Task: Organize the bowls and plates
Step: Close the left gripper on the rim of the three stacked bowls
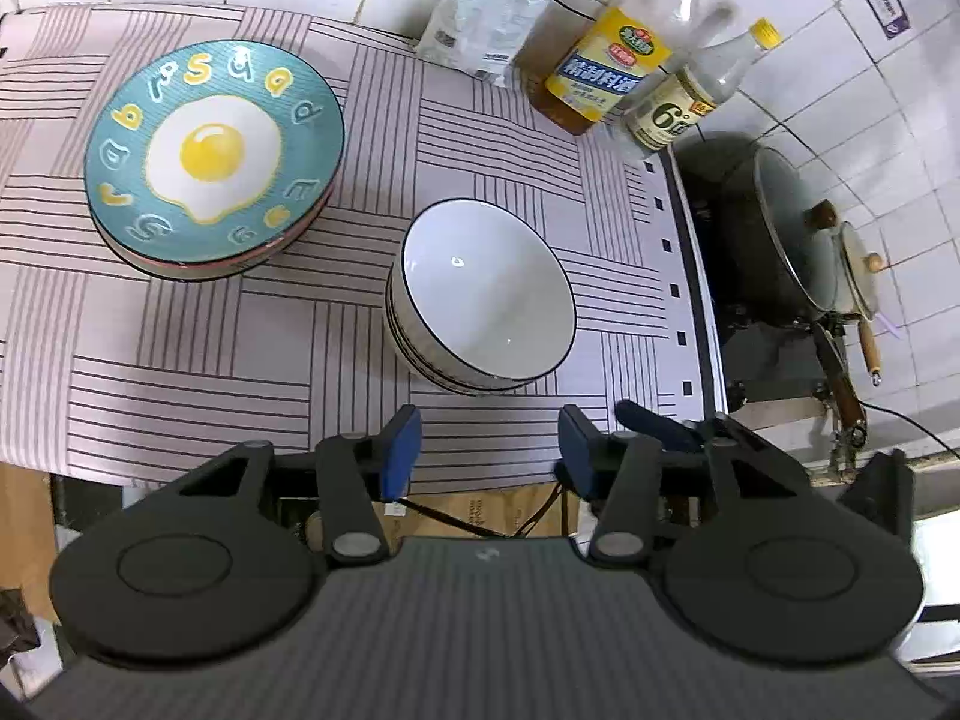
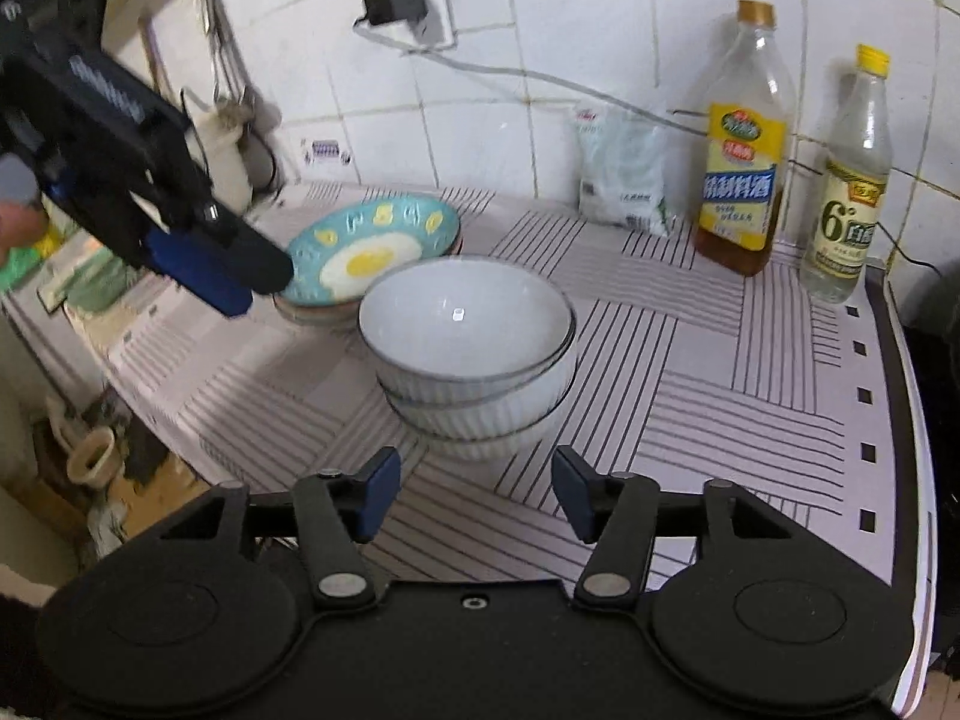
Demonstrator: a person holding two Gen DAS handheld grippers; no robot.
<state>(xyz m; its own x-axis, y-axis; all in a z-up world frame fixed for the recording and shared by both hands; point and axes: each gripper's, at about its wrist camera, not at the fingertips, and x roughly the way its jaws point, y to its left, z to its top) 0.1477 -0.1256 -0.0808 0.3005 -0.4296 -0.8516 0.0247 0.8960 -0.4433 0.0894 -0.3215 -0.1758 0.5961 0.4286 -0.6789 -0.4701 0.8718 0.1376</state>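
Observation:
A stack of teal plates (image 1: 213, 150) with a fried-egg print sits on the striped counter at the left; it also shows in the right wrist view (image 2: 372, 252). A stack of white bowls (image 1: 480, 294) with dark rims stands beside it, nearer the front; the right wrist view shows the bowls (image 2: 468, 348) too. My left gripper (image 1: 489, 450) is open and empty, just short of the bowls at the counter's front edge. My right gripper (image 2: 477, 495) is open and empty, just in front of the bowls. The left gripper's body (image 2: 198, 252) hangs at the left of the plates.
A striped cloth (image 1: 240, 348) covers the counter. Two bottles (image 1: 606, 72) (image 1: 690, 102) and a white bag (image 1: 486, 12) stand by the tiled back wall. A dark wok with a glass lid (image 1: 780, 228) sits on the stove at the right. Boxes lie below the counter's front edge.

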